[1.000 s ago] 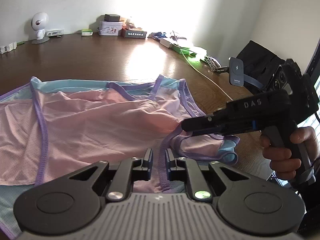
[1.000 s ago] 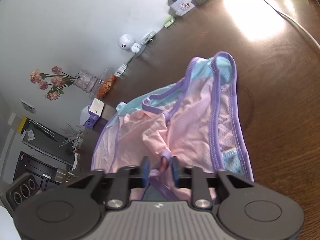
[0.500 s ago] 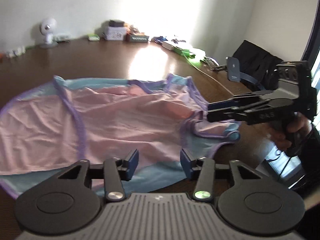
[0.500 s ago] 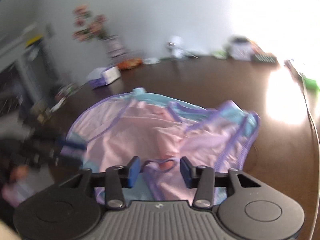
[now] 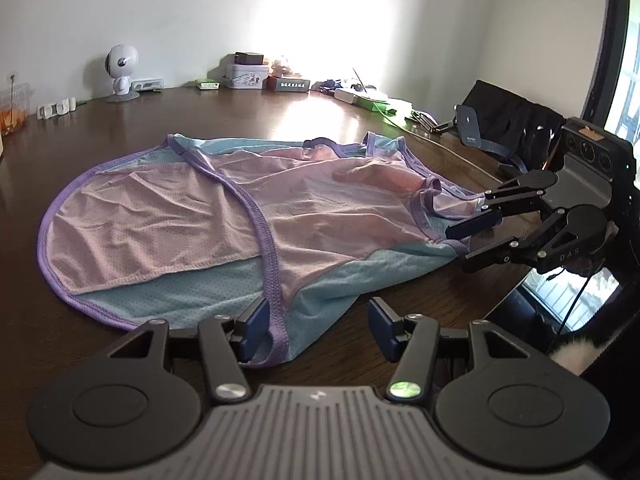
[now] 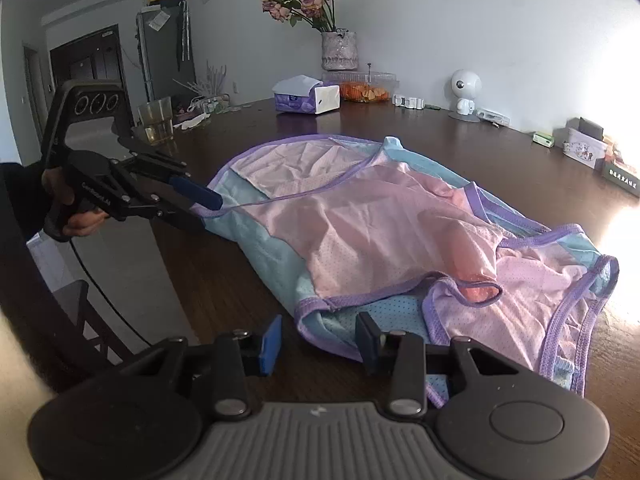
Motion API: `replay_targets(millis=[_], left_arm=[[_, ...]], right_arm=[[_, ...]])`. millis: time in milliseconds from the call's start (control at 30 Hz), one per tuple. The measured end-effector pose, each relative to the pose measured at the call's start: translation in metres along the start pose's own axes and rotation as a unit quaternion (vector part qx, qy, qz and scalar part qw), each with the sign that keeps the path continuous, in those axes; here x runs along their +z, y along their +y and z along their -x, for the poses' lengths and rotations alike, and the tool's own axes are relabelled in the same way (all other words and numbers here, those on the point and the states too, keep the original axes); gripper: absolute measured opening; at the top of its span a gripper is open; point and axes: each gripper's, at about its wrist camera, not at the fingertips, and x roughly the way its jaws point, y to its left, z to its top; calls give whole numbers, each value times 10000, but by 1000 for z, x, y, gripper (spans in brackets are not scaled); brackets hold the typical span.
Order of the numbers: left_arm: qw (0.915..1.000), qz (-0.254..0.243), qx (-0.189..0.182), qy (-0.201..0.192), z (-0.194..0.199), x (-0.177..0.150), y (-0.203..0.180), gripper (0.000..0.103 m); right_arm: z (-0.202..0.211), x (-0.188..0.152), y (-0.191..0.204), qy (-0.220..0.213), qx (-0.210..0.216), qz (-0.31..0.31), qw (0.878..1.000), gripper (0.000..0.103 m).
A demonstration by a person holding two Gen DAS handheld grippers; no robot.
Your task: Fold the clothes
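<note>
A pink and light-blue mesh top with purple trim (image 5: 248, 216) lies spread and partly folded on the dark wooden table (image 5: 140, 120). It also shows in the right wrist view (image 6: 384, 232). My left gripper (image 5: 318, 330) is open at the garment's near hem, its left pad touching the purple edge. My right gripper (image 6: 318, 338) is open at the garment's near corner, holding nothing. In the left wrist view the right gripper (image 5: 476, 236) sits at the garment's right end. In the right wrist view the left gripper (image 6: 196, 208) sits at the far left hem.
A small white robot figure (image 5: 120, 72), boxes and a tin (image 5: 246, 76) line the table's back edge. A flower vase (image 6: 338, 50), tissue box (image 6: 306, 98) and glass (image 6: 156, 120) stand at the far end. A black bag (image 5: 508, 120) lies at the right.
Both grippers have opened and let go of the garment, then pulled back toward the table's edge. The garment's folded-over part now lies on the table.
</note>
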Motion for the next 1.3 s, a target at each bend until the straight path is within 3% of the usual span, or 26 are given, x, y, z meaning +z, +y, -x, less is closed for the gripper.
replay_targets(millis=[67,133,167,200,233,333,467,533,633,667,733,767,800,900,1067,1200,1300], left_arm=[[10000,33,20,-35,3,-5,8,56],[9999,119,-32,-104,7,-8,16,52],[9999,51,-2,-126,8,-9,17,48],[9999,-35,38,-146,8,-11,17,31],[9997,-154,111,-158,8,-11,17,13],[9996,-263,51,-126,9,-10,25,3],[9996,-257,-90,-32,9,-7,33,4],[9996,-214,-206,11,11,-6,34,15],[9994,-259,-218,-36,13,-6,34,35],[9995,-248,-203,-36,12,-6,34,35],[9991,-372,-182,-57,10,-8,31,29],[9988,-453,-154,-55,9,-8,30,18],[9987,-485,-134,-91,9,-6,31,3],[9981,-552,-102,-249,9,6,38,2],[9926,-1163,82,-348,-10,64,58,2],[9911,-1329,45,-2,-45,99,76,2],[9933,-1098,147,341,-61,97,93,6]], right_arm=[[0,-2,3,-37,-102,62,9999,36],[-1,-3,3,-76,-195,59,9998,27],[0,-3,3,-80,-209,51,9997,18],[1,-4,3,-84,-197,91,9997,7],[1,-5,3,-88,-185,131,9997,7],[5,-6,2,-41,-223,249,9994,3],[11,-1,0,117,-223,182,9995,4],[13,2,1,102,-173,133,9997,7],[15,5,4,-65,-143,178,9997,24],[12,5,4,-60,-176,195,9996,26],[3,5,5,119,-199,260,9994,26],[1,4,6,98,-179,281,9994,20],[0,3,7,79,-161,298,9994,1],[-1,10,5,-66,-276,291,9992,1],[-2,41,-29,-445,-591,83,9972,1],[-27,66,-61,-193,-891,52,9958,1],[-44,75,-80,151,-921,-239,9954,8]])
